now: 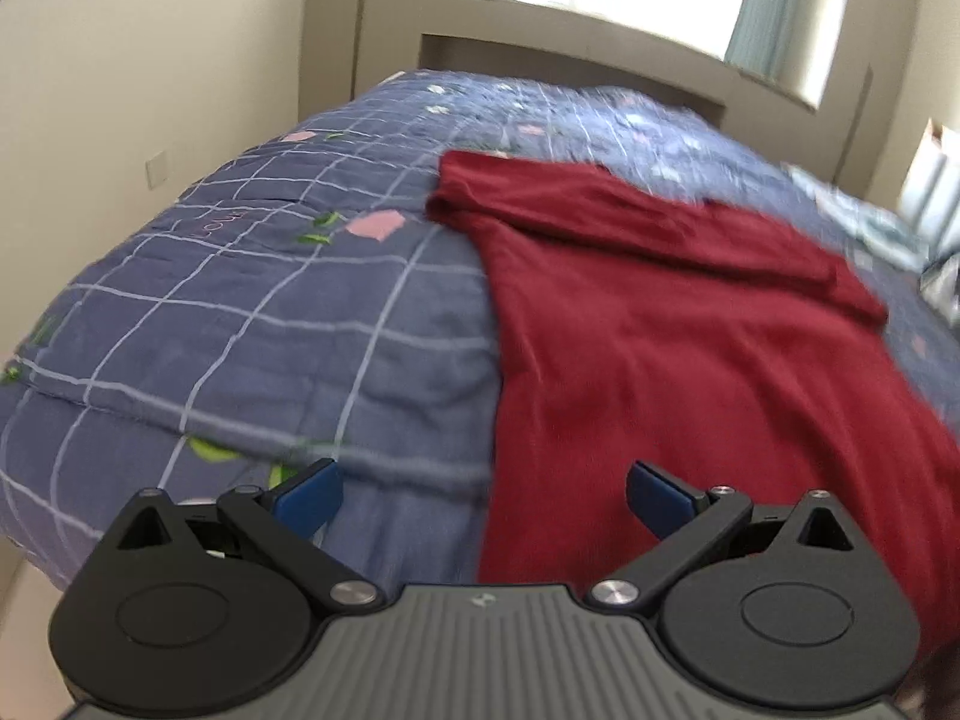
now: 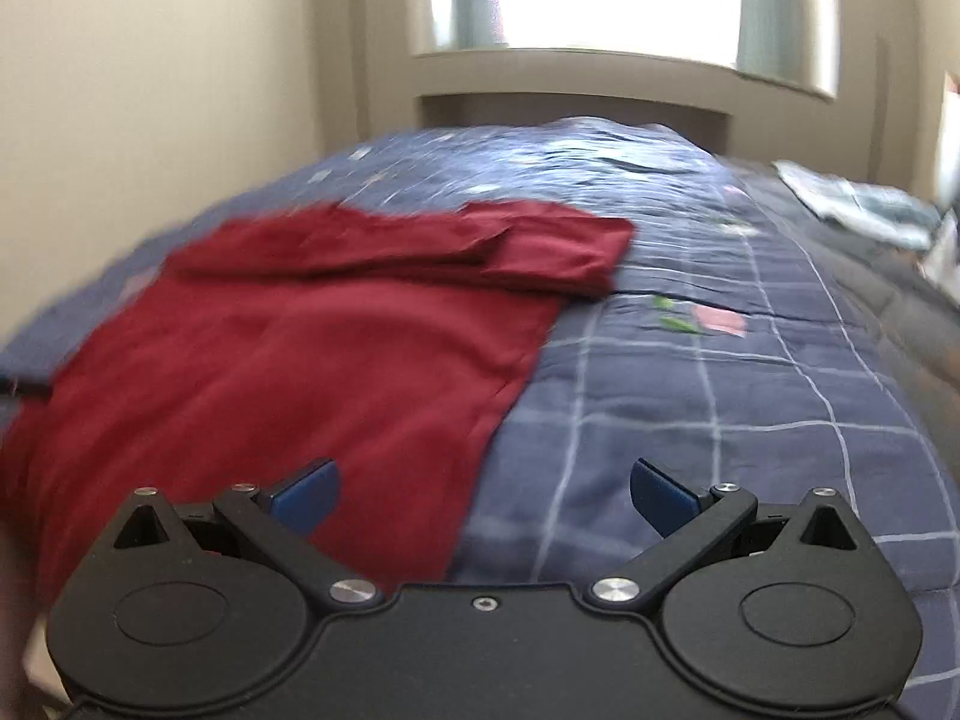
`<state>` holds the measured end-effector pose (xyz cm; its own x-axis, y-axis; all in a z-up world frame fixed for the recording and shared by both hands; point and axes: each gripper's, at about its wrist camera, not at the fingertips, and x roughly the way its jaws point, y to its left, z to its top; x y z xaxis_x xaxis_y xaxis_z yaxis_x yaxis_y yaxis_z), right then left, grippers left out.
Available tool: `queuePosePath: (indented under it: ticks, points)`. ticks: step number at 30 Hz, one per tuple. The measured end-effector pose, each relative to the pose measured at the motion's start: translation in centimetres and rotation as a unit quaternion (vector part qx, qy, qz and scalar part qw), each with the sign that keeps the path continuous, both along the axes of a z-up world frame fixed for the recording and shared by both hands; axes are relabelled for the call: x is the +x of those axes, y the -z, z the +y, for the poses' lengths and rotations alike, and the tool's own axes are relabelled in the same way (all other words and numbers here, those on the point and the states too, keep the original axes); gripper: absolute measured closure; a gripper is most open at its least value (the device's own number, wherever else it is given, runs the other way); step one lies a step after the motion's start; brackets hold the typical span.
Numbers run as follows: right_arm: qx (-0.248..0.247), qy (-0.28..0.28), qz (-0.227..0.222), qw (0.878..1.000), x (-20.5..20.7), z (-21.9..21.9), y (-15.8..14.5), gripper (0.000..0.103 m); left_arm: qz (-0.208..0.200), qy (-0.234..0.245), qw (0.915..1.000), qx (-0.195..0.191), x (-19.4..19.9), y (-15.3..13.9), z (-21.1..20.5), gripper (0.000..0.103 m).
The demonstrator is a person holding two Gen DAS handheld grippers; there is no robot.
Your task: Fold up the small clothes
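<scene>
I am looking along both grippers, and both are hovering just above the near edge of the bed (image 1: 240, 312), which is covered by a blue quilt with a pale grid and small pink and green patches. My left gripper (image 1: 483, 495) is standing with its blue fingers (image 1: 306, 498) spread wide, and nothing is lying between them; the left side edge of the red shirt (image 1: 678, 324) is running under the gap. My right gripper (image 2: 485, 495) is also holding its fingers (image 2: 663, 495) wide apart and is gripping nothing, and here the right side edge of the shirt is passing below the gap. The shirt is lying flat on the quilt, reaching from the near edge toward the middle of the bed, and its far part is lying doubled over in a thick band. Some pale cloth (image 2: 864, 204) is lying at the far right corner of the bed. Both views are blurring a little.
</scene>
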<state>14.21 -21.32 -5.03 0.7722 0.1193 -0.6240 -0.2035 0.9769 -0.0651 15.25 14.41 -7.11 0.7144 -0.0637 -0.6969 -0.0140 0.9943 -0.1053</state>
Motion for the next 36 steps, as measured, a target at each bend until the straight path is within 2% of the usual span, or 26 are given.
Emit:
queuePosePath:
  ticks: [2, 3, 7, 10, 14, 18, 24, 30, 32, 36]
  points:
    - [-0.040, -0.010, -0.002, 0.999, -1.1, 0.5, 0.5, 0.000, 0.015, -0.002, 0.9992, 0.037, -0.4, 0.3, -0.5, 0.000]
    - [-0.044, -0.009, -0.004, 0.999, -1.7, 0.3, 0.6, 0.000, 0.018, -0.002, 0.9988, 0.047, -0.6, 0.3, -0.6, 0.000]
    - [-0.043, 0.018, 0.003, 0.999, -3.0, -1.2, 0.7, 0.000, 0.024, -0.007, 0.9980, 0.058, -1.3, 0.1, -0.3, 0.000]
    - [-0.052, 0.017, -0.025, 0.998, -4.7, -1.1, -0.2, 0.000, 0.016, -0.005, 0.9975, 0.069, -2.4, -0.5, -0.5, 0.000]
    - [-0.070, -0.072, -0.067, 0.993, -7.4, 1.7, -1.1, 0.001, -0.009, 0.019, 0.9971, 0.073, -4.4, -1.6, -1.6, 0.000]
    - [-0.118, -0.179, -0.080, 0.974, -8.9, 5.7, -0.1, 0.001, -0.025, 0.061, 0.9956, 0.066, -5.9, -2.3, -3.8, 0.000]
    - [-0.167, -0.238, -0.077, 0.954, -9.6, 8.4, 1.9, 0.001, -0.033, 0.113, 0.9909, 0.066, -6.7, -2.5, -7.1, 0.000]
    - [-0.272, -0.233, -0.100, 0.928, -9.6, 10.7, 4.4, 0.001, -0.033, 0.123, 0.9903, 0.056, -7.0, -2.5, -8.0, 0.000]
    - [-0.310, -0.224, -0.125, 0.916, -9.6, 11.2, 5.2, 0.001, -0.034, 0.120, 0.9909, 0.051, -7.0, -2.5, -7.7, 0.000]
    - [-0.351, -0.232, -0.175, 0.890, -10.7, 11.8, 5.8, 0.001, -0.033, 0.111, 0.9924, 0.042, -7.0, -2.7, -7.2, 0.000]
